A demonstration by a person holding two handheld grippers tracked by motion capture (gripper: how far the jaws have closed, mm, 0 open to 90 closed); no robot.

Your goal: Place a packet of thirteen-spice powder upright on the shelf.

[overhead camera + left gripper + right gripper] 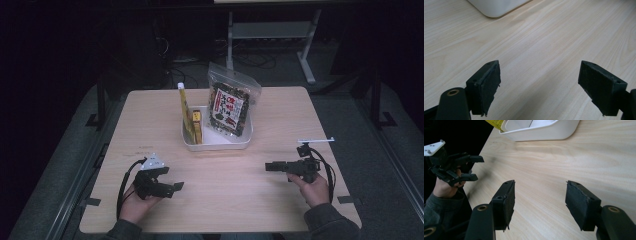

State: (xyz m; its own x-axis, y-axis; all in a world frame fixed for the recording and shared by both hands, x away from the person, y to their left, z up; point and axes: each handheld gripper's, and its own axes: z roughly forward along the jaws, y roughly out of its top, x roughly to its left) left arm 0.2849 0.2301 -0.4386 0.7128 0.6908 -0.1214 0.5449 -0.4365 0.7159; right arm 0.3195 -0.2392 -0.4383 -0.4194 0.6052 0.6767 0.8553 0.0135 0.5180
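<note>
Dark room, light wood table [150, 115]. Right gripper [540, 202] has its jaws apart with nothing between them, low over bare wood; left gripper [539, 86] likewise spread and empty. Nearest stuff sits mid-table: white tray [218, 143] holding the snack bag [231, 102] and yellow packs [190, 120]. Reaching in carelessly could topple that upright bag.

My two grippers, the left gripper [172, 187] and the right gripper [271, 166], are black, over a pale wood-grain table [280, 120]. Far off, the white tray [218, 142] holds yellow packets [190, 118] and a clear bag [231, 104] with a red, white and dark label.
</note>
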